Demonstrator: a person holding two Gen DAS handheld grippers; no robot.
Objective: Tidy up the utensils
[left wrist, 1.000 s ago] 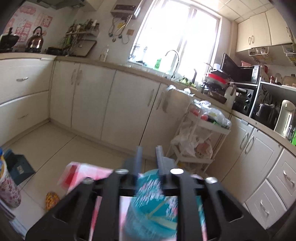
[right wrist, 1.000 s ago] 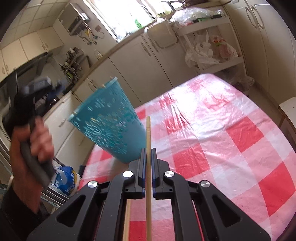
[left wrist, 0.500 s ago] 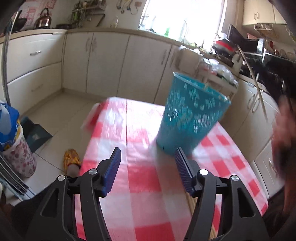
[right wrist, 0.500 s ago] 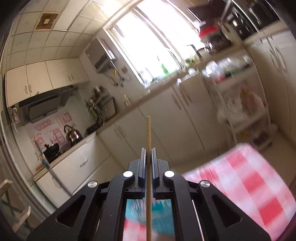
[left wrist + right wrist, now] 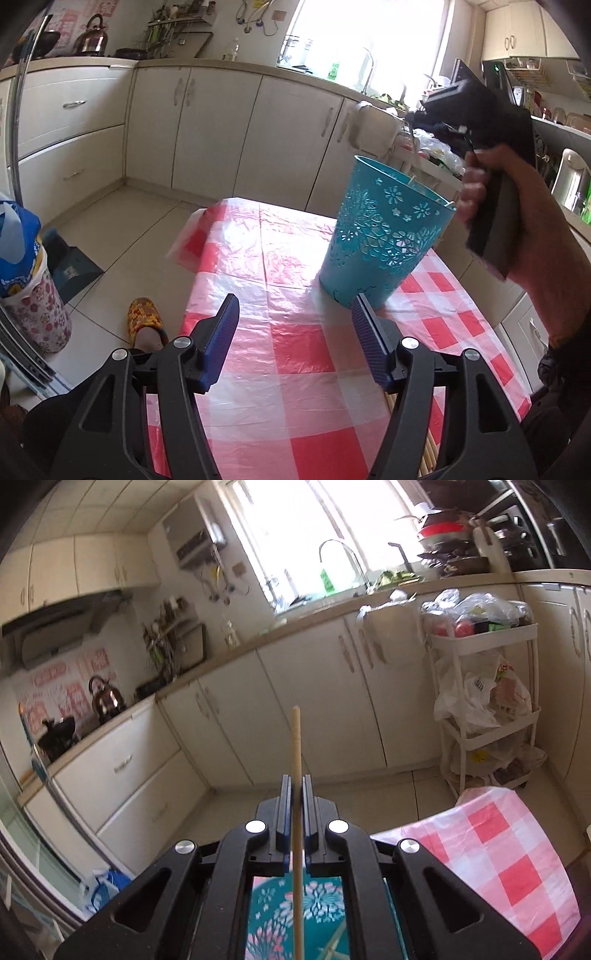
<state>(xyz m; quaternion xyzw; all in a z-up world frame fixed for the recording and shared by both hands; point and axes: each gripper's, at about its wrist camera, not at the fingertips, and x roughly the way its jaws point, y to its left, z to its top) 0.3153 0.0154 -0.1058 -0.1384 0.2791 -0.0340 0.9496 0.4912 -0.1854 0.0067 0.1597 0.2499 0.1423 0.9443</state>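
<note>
A teal perforated basket point(image 5: 384, 236) stands upright on the red-checked tablecloth point(image 5: 295, 369). My left gripper point(image 5: 295, 301) sits just short of it; its jaws are opening and nothing is between them. More wooden chopsticks point(image 5: 428, 454) lie on the cloth under its right finger. A hand holds my right gripper point(image 5: 419, 120) above the basket's far rim. In the right wrist view that gripper point(image 5: 295, 786) is shut on a wooden chopstick point(image 5: 296, 746), which points up and forward. The chopstick's lower end hangs over the basket's inside point(image 5: 325, 915), where other sticks lie.
A white trolley point(image 5: 484, 686) loaded with bags stands by the cabinets beyond the table's far end. On the floor to the left are a yellow slipper on a foot point(image 5: 144, 317) and a flowered bin with a blue bag point(image 5: 26, 280). The table corner point(image 5: 509, 867) shows at the right.
My left gripper has let go of the basket, drawn back and opened wide; the basket now stands on the table. My right gripper rose with the chopstick to above the basket.
</note>
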